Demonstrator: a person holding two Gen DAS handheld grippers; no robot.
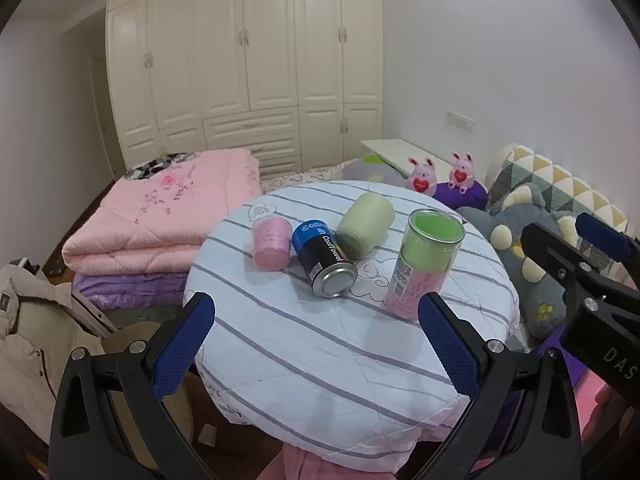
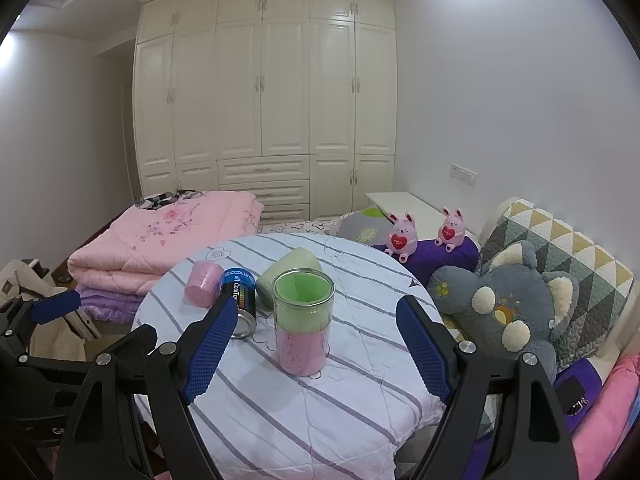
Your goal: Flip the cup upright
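Note:
A clear cup (image 1: pixel 424 262) with green and pink contents stands upright on the round striped table (image 1: pixel 320 360); it also shows in the right wrist view (image 2: pixel 303 324). A pale green cup (image 1: pixel 365 230) (image 2: pixel 290 272) lies on its side behind it. A pink cup (image 1: pixel 271 242) (image 2: pixel 203 282) stands mouth-down at the left. My left gripper (image 1: pixel 316 344) is open and empty above the table's near edge. My right gripper (image 2: pixel 316 344) is open and empty, just short of the clear cup.
A blue and black can (image 1: pixel 323 260) (image 2: pixel 239 302) lies on its side between the pink and green cups. Folded pink quilts (image 1: pixel 160 220) lie at the left. Plush toys (image 2: pixel 508 312) and pillows sit at the right. Wardrobes line the back wall.

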